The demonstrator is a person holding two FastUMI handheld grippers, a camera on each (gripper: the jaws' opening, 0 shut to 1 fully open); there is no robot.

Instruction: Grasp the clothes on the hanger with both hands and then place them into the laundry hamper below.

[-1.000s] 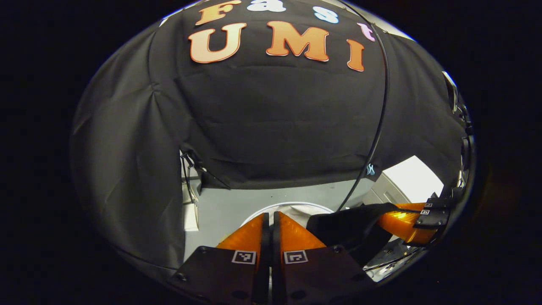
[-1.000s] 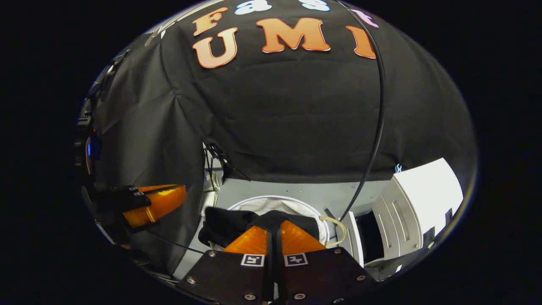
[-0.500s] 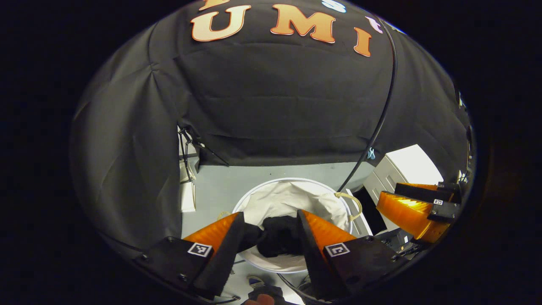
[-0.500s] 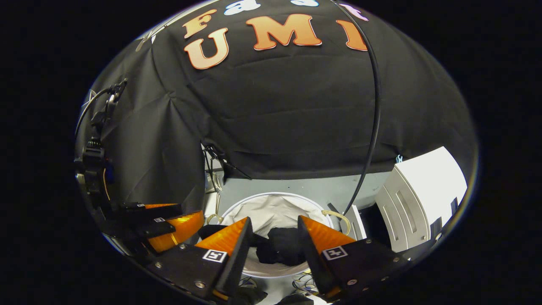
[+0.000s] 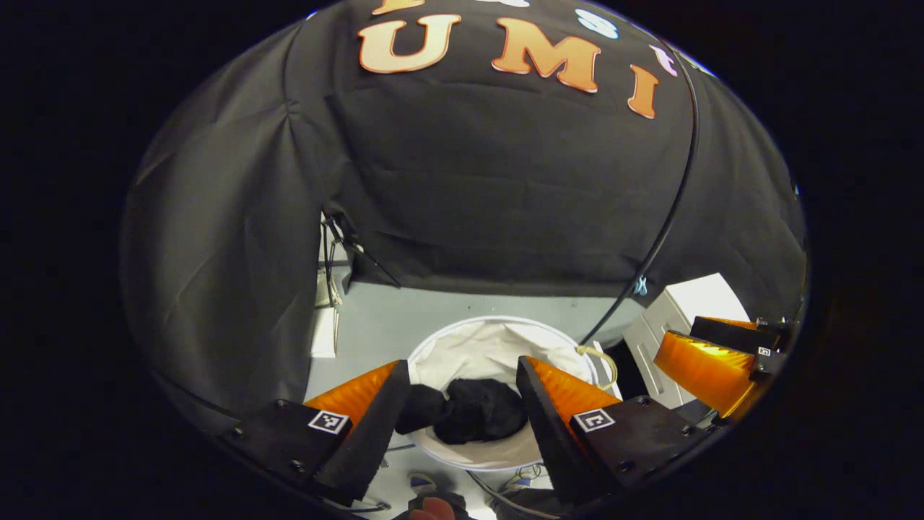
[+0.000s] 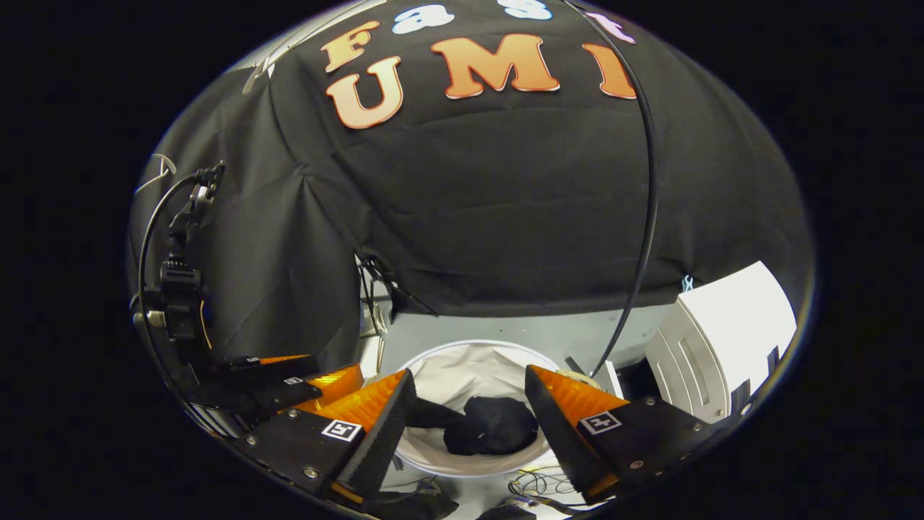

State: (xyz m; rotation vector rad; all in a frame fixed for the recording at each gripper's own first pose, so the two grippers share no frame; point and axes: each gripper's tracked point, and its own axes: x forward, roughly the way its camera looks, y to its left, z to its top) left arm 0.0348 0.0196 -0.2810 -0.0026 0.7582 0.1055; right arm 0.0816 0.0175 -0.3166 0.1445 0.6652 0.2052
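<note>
Below both grippers, on the pale grey floor (image 5: 375, 325), stood the round laundry hamper (image 5: 462, 339) with its white lining, and the dark clothes (image 5: 465, 412) lay bunched in a heap inside it, toward the near side of the lining.

Seen in the left gripper view from left to right: the black cloth wall hung down to the floor, with a narrow gap at its corner where some thin wires (image 5: 333, 267) dangled. The left gripper (image 5: 462, 386) hovered above the hamper with its two fingers spread wide apart, nothing between them but open air; the heap of clothes showed through the gap, well below and free of both fingers. A cream rope handle (image 5: 603, 357) curved off the hamper's right rim. A black cable (image 5: 668, 217) ran down the wall to the floor beside it. Farther right stood a white ribbed unit (image 5: 671, 318), and in front of it the right gripper (image 5: 711, 365) came in from the edge.

From the right gripper view, the left gripper (image 6: 317, 379) sat at the far left, with cabling rising above it. The right gripper (image 6: 469, 393) was likewise spread wide over the hamper (image 6: 469, 361), gripping nothing, and the clothes (image 6: 491, 426) rested in the lining between and beneath its fingers. Loose wires (image 6: 534, 484) lay on the floor just in front of the hamper, and the white ribbed unit (image 6: 722, 339) stood at the right.
</note>
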